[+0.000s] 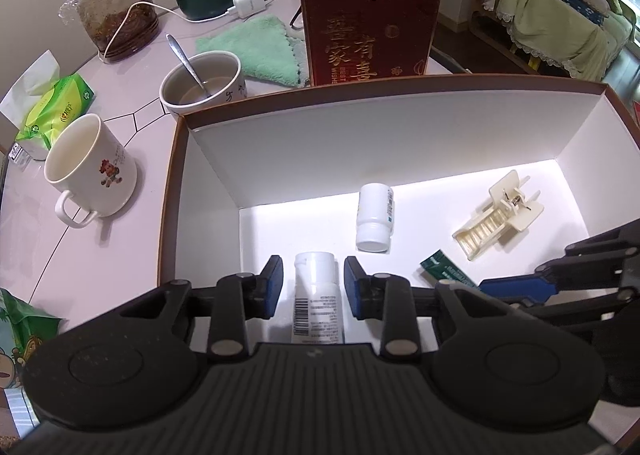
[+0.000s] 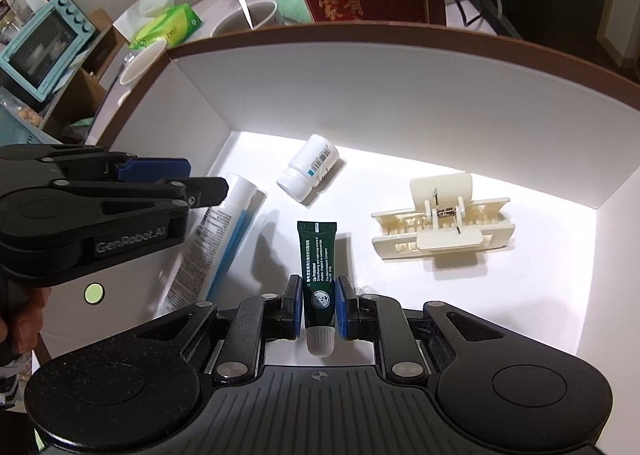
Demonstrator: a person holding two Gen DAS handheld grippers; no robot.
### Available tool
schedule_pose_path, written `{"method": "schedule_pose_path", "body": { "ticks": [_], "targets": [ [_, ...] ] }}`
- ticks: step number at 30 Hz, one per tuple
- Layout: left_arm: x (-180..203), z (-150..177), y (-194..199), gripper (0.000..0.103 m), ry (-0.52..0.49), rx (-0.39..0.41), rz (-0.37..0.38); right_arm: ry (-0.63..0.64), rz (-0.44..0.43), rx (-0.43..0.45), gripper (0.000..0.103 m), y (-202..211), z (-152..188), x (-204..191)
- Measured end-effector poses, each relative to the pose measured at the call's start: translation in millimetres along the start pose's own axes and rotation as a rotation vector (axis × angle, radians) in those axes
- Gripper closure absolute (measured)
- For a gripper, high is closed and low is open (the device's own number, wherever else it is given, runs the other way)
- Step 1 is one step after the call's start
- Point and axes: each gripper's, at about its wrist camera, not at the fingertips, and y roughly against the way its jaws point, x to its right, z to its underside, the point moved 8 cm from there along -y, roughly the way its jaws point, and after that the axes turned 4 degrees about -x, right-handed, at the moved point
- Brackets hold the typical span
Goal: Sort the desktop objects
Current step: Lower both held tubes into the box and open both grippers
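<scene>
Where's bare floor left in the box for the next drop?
Free: floor of the box right of the hair clip, and the far strip between the pill bottle and the back wall. Crowded: near-left, around the white tube and green tube.

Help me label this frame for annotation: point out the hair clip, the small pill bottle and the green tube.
hair clip (image 2: 442, 223), right wrist view, on its spring hinge.
pill bottle (image 2: 308, 167), right wrist view, on its labelled side.
green tube (image 2: 318, 263), right wrist view, on its printed body.
</scene>
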Motion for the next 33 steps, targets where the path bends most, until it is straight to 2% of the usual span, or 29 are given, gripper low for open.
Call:
{"method": "schedule_pose_path", "body": {
  "ticks": [10, 11, 12, 13, 15, 19, 20, 21, 23, 33],
  "targets": [
    [1, -4, 1, 0.070, -0.001, 0.008, 0.006, -0.041, 0.023, -0.054, 0.087, -12, -4, 6],
    [1, -4, 1, 0.068, -0.001, 0.009, 0.008, -0.044, 0.021, -0.048, 0.060, -10, -4, 7],
    [2, -4, 2, 0.067, -0.005, 0.009, 0.007, -0.047, 0.020, -0.042, 0.020, -9, -4, 7],
    [3, -4, 2, 0.066, -0.009, 0.010, 0.003, -0.050, 0.018, -0.035, 0.017, -8, -4, 6],
    [3, -4, 3, 0.066, -0.013, 0.013, -0.002, -0.045, -0.002, -0.005, 0.017, 0, -4, 4],
    [4, -3, 8, 0.062, -0.006, 0.020, 0.004, -0.061, 0.000, -0.014, 0.017, 8, 2, 5],
    [4, -3, 10, 0.059, -0.008, 0.023, 0.004, -0.059, 0.003, -0.012, 0.017, 12, 4, 5],
    [3, -2, 13, 0.049, -0.008, 0.028, -0.004, -0.055, 0.009, -0.006, 0.017, 15, 7, 5],
    [1, 0, 19, 0.043, -0.006, 0.042, -0.021, -0.049, 0.017, 0.009, 0.017, 22, 11, 4],
    [-11, 27, 77, 0.040, 0.035, 0.109, 0.003, -0.024, -0.002, 0.133, 0.017, 72, 35, -9]
  ]
}}
